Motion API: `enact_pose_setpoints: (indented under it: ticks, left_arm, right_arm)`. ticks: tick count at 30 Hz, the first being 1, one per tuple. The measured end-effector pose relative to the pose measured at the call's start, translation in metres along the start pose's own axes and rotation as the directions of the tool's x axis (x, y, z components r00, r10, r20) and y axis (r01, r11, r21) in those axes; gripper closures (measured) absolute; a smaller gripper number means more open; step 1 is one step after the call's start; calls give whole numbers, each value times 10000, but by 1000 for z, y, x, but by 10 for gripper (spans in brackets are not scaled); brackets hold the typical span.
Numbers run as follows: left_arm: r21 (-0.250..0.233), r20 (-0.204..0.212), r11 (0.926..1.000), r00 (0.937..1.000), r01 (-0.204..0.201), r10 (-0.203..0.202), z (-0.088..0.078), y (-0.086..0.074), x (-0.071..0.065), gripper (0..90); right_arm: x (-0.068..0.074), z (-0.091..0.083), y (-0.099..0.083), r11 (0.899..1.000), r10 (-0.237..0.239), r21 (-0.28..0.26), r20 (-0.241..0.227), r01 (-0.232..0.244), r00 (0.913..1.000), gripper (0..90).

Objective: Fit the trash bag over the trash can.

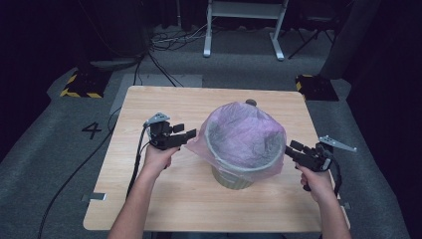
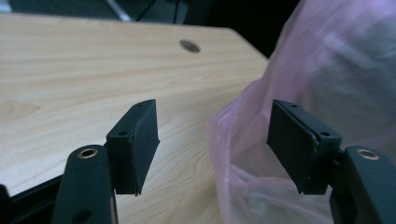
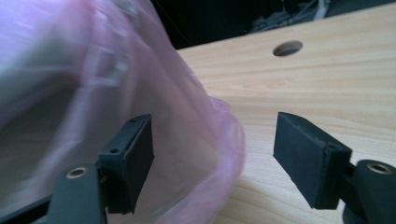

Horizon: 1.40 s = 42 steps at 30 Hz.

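2 hands come in from the near side of the table (image 1: 149,199), each holding a black gripper level and pointed inward at the bin in the middle. The left gripper (image 1: 186,133) has its jaws apart, right at the left edge of the pink bag (image 1: 246,134). In the left gripper view, the bag's edge lies between the jaws, but the pads (image 2: 140,140) do not squeeze it. The right gripper (image 1: 289,150) has its jaws apart too, just beside the bag's right edge; its view is blurry, so I cannot be sure if 1 pad brushes the plastic.

The bag is thin, see-through and crinkly, puffed up like a dome over a round pale bin (image 1: 231,180). The bin stands near the middle of the table.

The table is light wood with a small round hole (image 1: 251,102) at the far edge. Grey carpet (image 1: 50,149) lies around it, with a 4 (image 1: 91,130) marked on the floor and black cables (image 1: 159,64) behind.
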State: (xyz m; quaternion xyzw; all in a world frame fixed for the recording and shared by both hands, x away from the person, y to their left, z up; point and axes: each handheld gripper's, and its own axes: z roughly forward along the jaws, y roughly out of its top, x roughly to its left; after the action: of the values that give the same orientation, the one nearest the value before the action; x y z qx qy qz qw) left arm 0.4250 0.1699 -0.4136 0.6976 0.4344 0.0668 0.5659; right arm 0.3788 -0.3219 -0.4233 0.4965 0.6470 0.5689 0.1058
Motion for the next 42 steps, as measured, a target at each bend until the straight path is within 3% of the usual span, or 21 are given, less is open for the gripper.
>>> enact_pose_setpoints:
  ticks: [3,5,7,10,12,14,17,19,21,23,24,28,29,30,32,36,39,42]
  left_arm:
    - [-391,539,9986,9978,-358,379,-14,2,-8,328]
    - [-494,1025,9972,9929,-553,601,-21,3,-16,335]
    - [-393,1506,9953,9842,-884,934,-25,4,-26,334]
    - [-216,1891,9914,9732,-1294,1312,-26,4,-38,326]
    - [-179,1984,9890,9690,-1466,1472,-26,5,-43,321]
    - [-194,2045,9885,9672,-1497,1504,-26,6,-46,317]
    - [-49,2357,9883,9603,-1524,1492,-22,6,-48,317]
    - [-17,2707,9862,9493,-1658,1601,-21,5,-49,322]
    - [4,2922,9812,9384,-1929,1844,-20,3,-53,350]
    - [110,2875,9768,9363,-2139,2018,-18,2,-56,390]
    - [76,3028,9754,9301,-2204,2078,-17,2,-56,429]
    - [15,3038,9716,9258,-2366,2250,-18,1,-58,727]
    - [26,2759,9665,9292,-2566,2459,-18,0,-60,819]
    - [54,2631,9650,9314,-2623,2517,-17,-1,-61,899]
    - [98,2634,9603,9272,-2787,2664,-17,-2,-62,900]
    - [10,2729,9533,9172,-3020,2903,-19,-8,-64,900]
    - [98,2700,9539,9193,-3001,2864,-21,-13,-64,900]
    - [398,2576,9544,9259,-2959,2764,-22,-21,-61,900]
  right_arm:
    - [7,-14,1,9992,-290,-286,-617,273,9977,270]
    - [16,-21,0,9975,-627,-383,-964,592,9934,269]
    - [25,-26,-1,9941,-1044,-441,-1474,989,9836,262]
    - [37,-29,-4,9877,-1560,-385,-2092,1513,9653,245]
    - [43,-30,-4,9838,-1790,-461,-2165,1731,9597,246]
    - [46,-29,-4,9821,-1884,-453,-1978,1831,9620,262]
    - [43,-27,-4,9861,-1657,-429,-2141,1603,9627,319]
    - [42,-26,-5,9876,-1571,-295,-2111,1544,9648,359]
    - [43,-24,-8,9862,-1620,-55,-2346,1653,9585,403]
    - [45,-23,-11,9821,-1828,4,-2392,1883,9536,476]
    - [46,-22,-12,9812,-1855,65,-2439,1929,9519,518]
    - [52,-19,-13,9717,-2304,-76,-2489,2360,9407,815]
    - [53,-19,-13,9697,-2399,-127,-2403,2441,9406,893]
    - [54,-19,-14,9684,-2454,-130,-2250,2489,9429,900]
    - [55,-19,-14,9699,-2377,-79,-2443,2432,9401,900]
    - [58,-20,-18,9644,-2543,130,-2303,2643,9393,900]
    - [57,-20,-21,9619,-2553,411,-2177,2702,9420,900]
    - [55,-20,-26,9632,-2485,474,-2167,2644,9441,900]
